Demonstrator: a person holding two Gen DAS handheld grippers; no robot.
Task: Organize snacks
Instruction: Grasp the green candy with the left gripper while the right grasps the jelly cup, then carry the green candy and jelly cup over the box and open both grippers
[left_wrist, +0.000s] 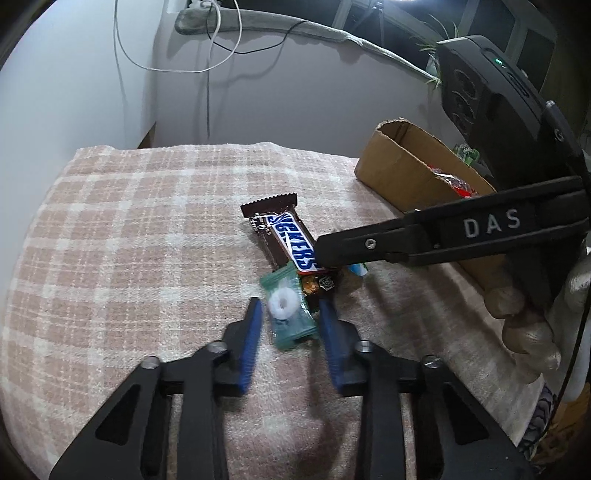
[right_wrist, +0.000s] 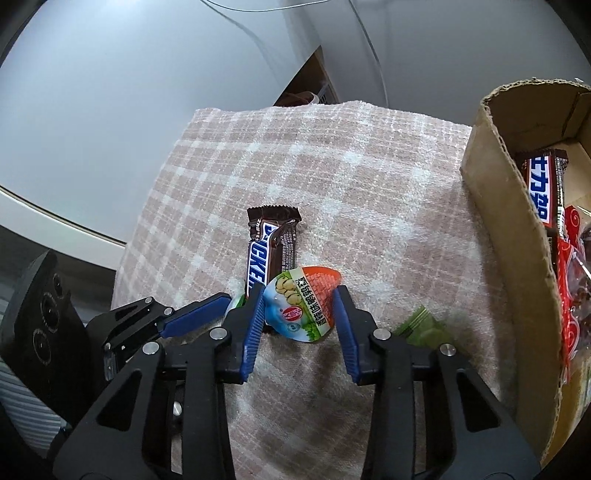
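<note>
Plaid towel (left_wrist: 129, 229) under snacks; left tool (left_wrist: 291, 325) pinching mint candy (left_wrist: 290, 314), right tool (right_wrist: 300, 314) pinching jelly cup (right_wrist: 301, 302)

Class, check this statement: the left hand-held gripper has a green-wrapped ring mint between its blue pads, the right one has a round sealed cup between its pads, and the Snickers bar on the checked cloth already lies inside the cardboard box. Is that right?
One point is wrong. The Snickers bar lies on the checked cloth, outside the cardboard box, as the left wrist view shows. The ring mint and round sealed cup parts hold.
</note>
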